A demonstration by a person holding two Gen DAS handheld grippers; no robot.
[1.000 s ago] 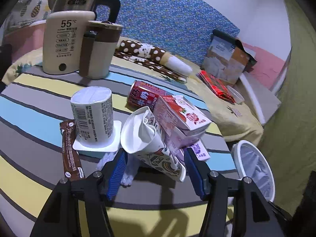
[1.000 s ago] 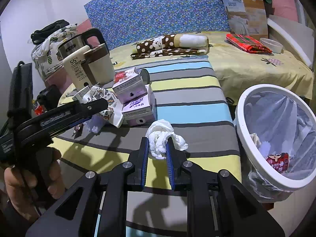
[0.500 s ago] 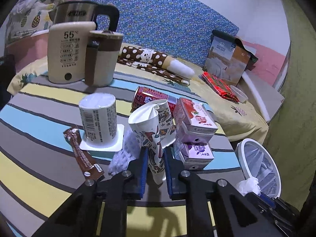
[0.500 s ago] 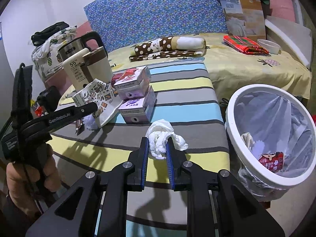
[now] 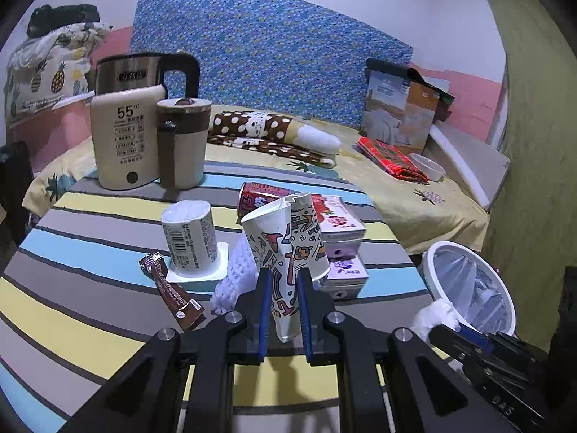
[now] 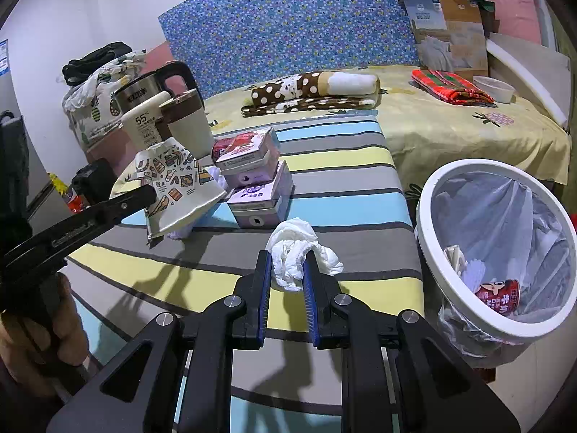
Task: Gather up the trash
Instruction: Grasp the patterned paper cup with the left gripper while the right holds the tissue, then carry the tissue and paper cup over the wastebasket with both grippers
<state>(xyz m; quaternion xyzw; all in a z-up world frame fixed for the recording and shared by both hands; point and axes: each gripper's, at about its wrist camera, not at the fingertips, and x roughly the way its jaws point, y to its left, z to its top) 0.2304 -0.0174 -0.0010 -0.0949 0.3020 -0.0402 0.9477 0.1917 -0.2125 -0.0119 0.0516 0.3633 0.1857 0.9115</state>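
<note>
My left gripper (image 5: 283, 279) is shut on a crumpled patterned paper cup (image 5: 285, 238), which it holds up off the striped table (image 5: 90, 223). The right wrist view shows the same cup (image 6: 176, 187) tilted in the left gripper (image 6: 146, 195). My right gripper (image 6: 286, 265) is shut on a crumpled white tissue (image 6: 294, 249) just above the table's near right part. To the right stands a white bin (image 6: 479, 166) with a clear liner, trash and a red can in its bottom. The left wrist view catches that bin (image 5: 431, 265) and the tissue (image 5: 434, 315).
On the table stand an upturned yogurt pot (image 5: 189, 234), a brown sachet (image 5: 171, 292), a red can (image 5: 259, 196), stacked milk cartons (image 5: 342, 225) and a white knitted cloth (image 5: 234, 276). A kettle (image 5: 126, 137) and a mug (image 5: 184, 140) stand behind. A bed lies beyond.
The left jaws closed on the paper cup and raised it from lying to nearly upright. The right gripper kept its hold on the tissue and hardly moved.
</note>
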